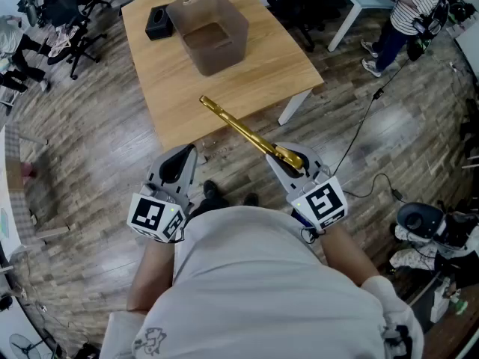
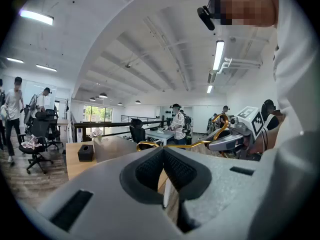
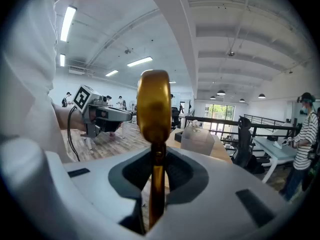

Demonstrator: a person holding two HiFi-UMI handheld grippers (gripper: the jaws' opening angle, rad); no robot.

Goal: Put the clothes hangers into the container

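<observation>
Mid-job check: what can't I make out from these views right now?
- Container inside: both gripper views show only its frosted wall; only the head view looks in.
- Hanger shape: edge-on in the head view; the right gripper view shows just its blurred hook.
- Floor beneath the person: torso covers it in head view.

The clothes hanger (image 1: 247,133) is polished gold-coloured metal, glossy enough to carry bright highlights. The right tool (image 1: 288,155) and the left tool (image 1: 183,152) both have shells of smooth, matt grey plastic, with dark, finely ribbed, rubbery-looking pads (image 3: 177,171). The container (image 1: 236,21) is frosted, translucent grey plastic, the surface (image 1: 179,88) is pale, smooth wood with a low sheen, and the floor (image 1: 97,170) is grey-brown wood planking with a streaked, rough-looking grain.
</observation>
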